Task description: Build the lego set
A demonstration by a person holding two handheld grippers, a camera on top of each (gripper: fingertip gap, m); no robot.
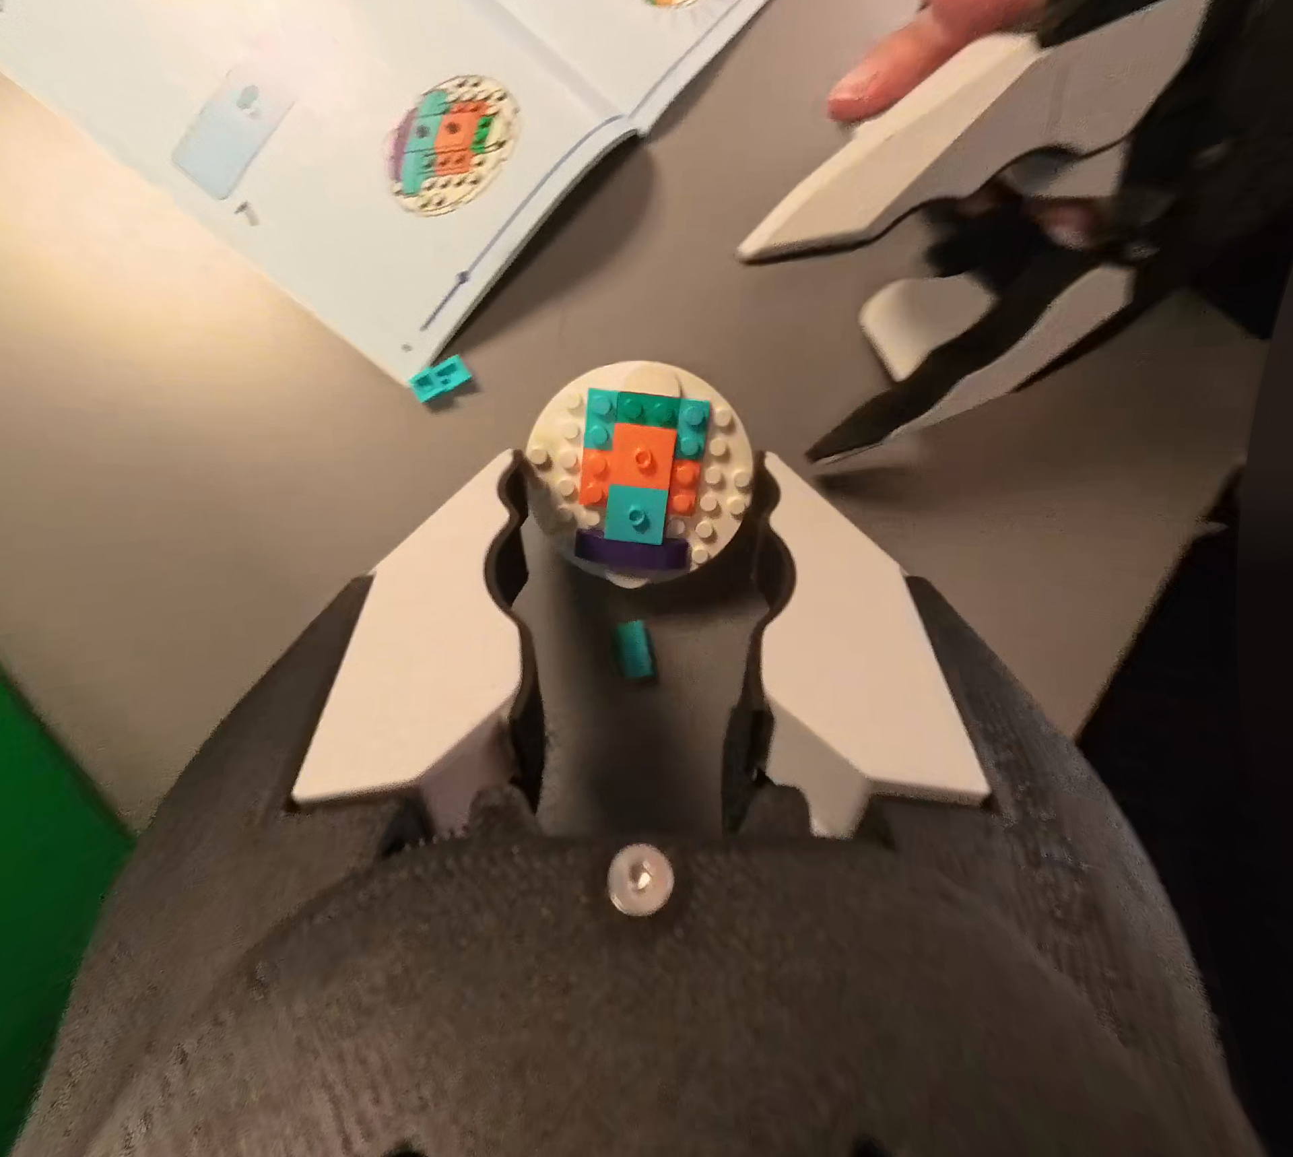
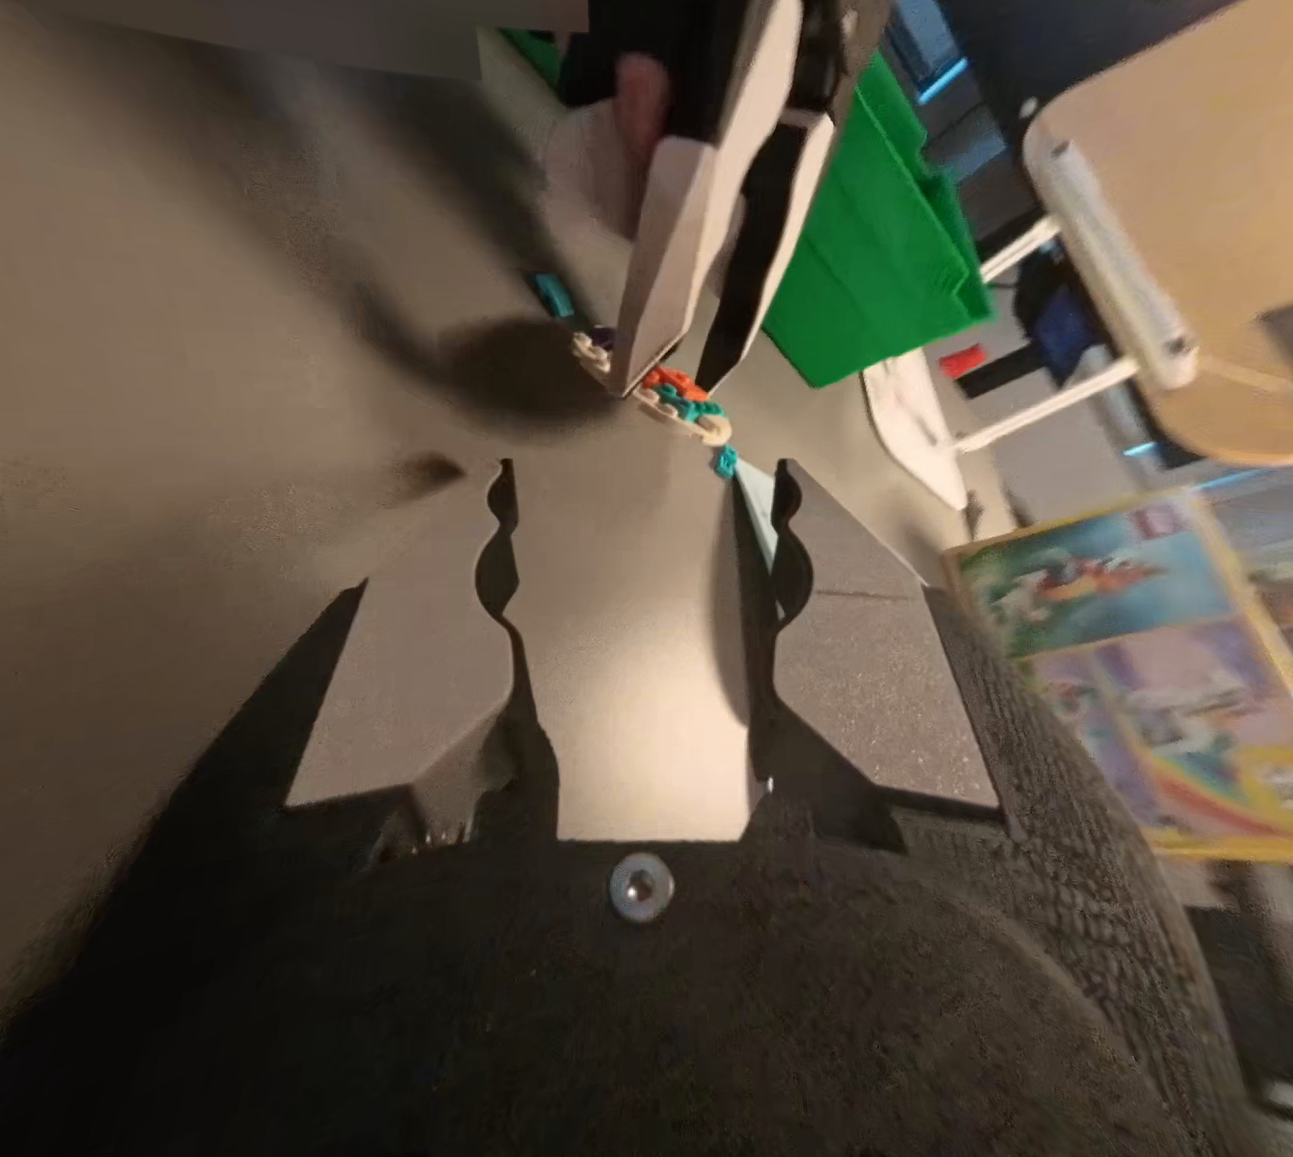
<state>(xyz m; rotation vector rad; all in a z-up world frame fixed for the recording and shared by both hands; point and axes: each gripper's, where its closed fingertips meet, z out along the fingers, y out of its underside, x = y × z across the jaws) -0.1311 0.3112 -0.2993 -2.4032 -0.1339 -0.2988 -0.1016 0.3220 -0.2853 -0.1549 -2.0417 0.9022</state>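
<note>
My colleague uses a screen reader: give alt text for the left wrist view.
The left gripper brackets a round white plate bearing teal, orange and purple bricks. An open instruction booklet lies beyond; the right gripper hovers open at right.

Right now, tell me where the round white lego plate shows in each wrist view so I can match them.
Left wrist view: the round white lego plate sits at the centre, between the left hand-held gripper's fingertips.
Right wrist view: it lies just above centre, seen edge-on under the left hand-held gripper's tips.
Shared landmark: the loose teal brick lying on the table beside the plate.
</note>
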